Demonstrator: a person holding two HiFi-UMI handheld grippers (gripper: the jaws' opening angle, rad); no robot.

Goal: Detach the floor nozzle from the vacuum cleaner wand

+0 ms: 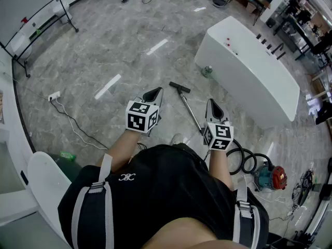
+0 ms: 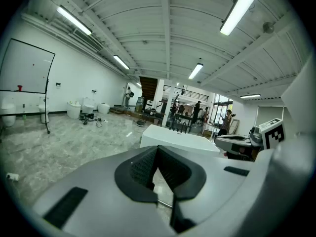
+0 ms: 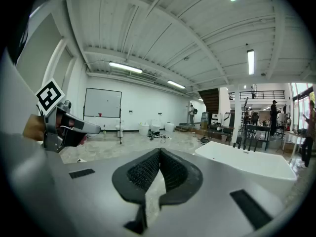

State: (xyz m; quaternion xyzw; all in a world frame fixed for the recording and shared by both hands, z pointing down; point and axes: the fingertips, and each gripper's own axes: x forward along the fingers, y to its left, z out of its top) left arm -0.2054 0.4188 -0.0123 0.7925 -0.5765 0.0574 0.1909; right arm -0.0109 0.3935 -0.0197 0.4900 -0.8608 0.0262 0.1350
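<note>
A black floor nozzle (image 1: 179, 87) lies on the marble floor, joined to a thin metal wand (image 1: 191, 110) that runs back toward me between my two hands. The wand's hose (image 1: 244, 160) curls to a teal and red vacuum body (image 1: 271, 177) at the right. My left gripper (image 1: 153, 94) is shut and empty, held above the floor left of the nozzle. My right gripper (image 1: 214, 108) is shut and empty too, just right of the wand. In the left gripper view a sliver of the wand (image 2: 164, 203) shows below the closed jaws (image 2: 157, 149); the right gripper view's tips (image 3: 159, 153) meet.
A long white bathtub (image 1: 249, 66) stands on the floor ahead at the right. A white power strip with cable (image 1: 54, 95) lies at the left, a whiteboard stand (image 1: 36, 25) beyond it. A white seat (image 1: 44, 178) is by my left side. People stand far off (image 2: 197, 110).
</note>
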